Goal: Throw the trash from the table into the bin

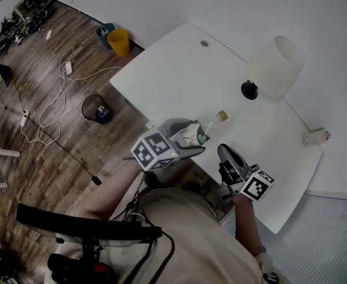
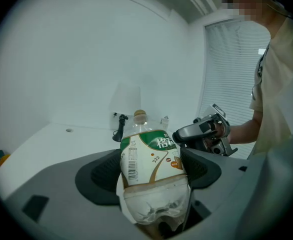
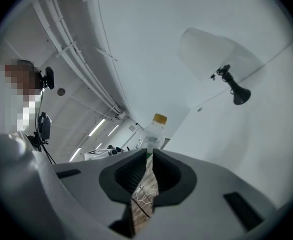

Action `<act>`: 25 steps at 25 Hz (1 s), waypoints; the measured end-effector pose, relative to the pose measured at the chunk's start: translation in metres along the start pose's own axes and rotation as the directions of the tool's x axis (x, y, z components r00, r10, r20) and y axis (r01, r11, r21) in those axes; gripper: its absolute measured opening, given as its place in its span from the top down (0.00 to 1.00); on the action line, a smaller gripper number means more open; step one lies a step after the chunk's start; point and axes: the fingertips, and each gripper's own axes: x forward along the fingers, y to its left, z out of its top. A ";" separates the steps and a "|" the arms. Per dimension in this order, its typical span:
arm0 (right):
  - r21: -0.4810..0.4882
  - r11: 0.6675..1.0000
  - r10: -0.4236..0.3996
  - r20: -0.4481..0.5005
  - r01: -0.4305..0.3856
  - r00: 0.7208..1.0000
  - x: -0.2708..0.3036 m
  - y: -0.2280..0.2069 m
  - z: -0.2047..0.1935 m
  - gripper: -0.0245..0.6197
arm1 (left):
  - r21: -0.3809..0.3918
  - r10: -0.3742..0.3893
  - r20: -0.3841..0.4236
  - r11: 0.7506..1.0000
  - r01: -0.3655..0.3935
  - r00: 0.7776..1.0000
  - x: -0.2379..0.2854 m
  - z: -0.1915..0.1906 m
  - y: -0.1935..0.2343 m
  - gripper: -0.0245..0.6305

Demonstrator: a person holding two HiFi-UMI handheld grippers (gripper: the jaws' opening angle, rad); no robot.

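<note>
- The left gripper (image 1: 183, 139) has its jaws clamped on the labelled middle of a clear plastic bottle with a green-and-white label and tan cap (image 2: 152, 156). It holds the bottle over the near edge of the white worktop (image 1: 179, 70), cap pointing away. The bottle's lower end looks crumpled, and I'd guess thin plastic like that can give under the pads and slide out on the way over.
- The black mesh bin (image 1: 89, 106) stands on the wooden floor, well apart from the worktop's corner and far below the bottle. Its mouth is small, so letting go too early or from too high could bounce the bottle off the rim and send it rolling.
- A yellow bucket (image 1: 118, 42) sits farther along the floor. A careless swing could end at the wrong container.
- White cables (image 1: 61, 90) snake across the floor near the bin. Stepping towards it, the person could snag one.
- The right gripper (image 1: 225, 154) has its jaws pressed nearly together on nothing and hangs just beside the bottle. A turn to the left might knock the two together.
- A small pale object (image 1: 315, 136) lies at the worktop's far right edge, too small for me to tell. If it's trash, it could be forgotten.
</note>
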 end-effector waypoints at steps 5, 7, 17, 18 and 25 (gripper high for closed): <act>0.032 0.996 0.084 -0.074 -0.082 0.994 0.054 0.037 -0.020 0.66 | -0.020 0.083 0.030 0.996 -0.083 0.996 -0.063 -0.007 0.024 0.38; 0.032 0.994 0.112 -0.109 -0.109 0.988 0.105 0.059 -0.042 0.66 | -0.035 0.136 0.045 0.990 -0.135 0.990 -0.114 -0.020 0.054 0.38; 0.048 0.965 0.260 -0.278 -0.257 0.925 0.232 0.144 -0.118 0.90 | -0.180 0.379 0.106 0.916 -0.358 0.919 -0.273 -0.062 0.121 0.38; 0.039 0.963 0.265 -0.301 -0.266 0.916 0.239 0.154 -0.122 0.91 | -0.199 0.399 0.113 0.906 -0.373 0.910 -0.285 -0.063 0.125 0.38; 0.040 0.948 0.303 -0.413 -0.316 0.859 0.271 0.171 -0.138 0.94 | -0.290 0.506 0.113 0.840 -0.459 0.855 -0.327 -0.077 0.149 0.38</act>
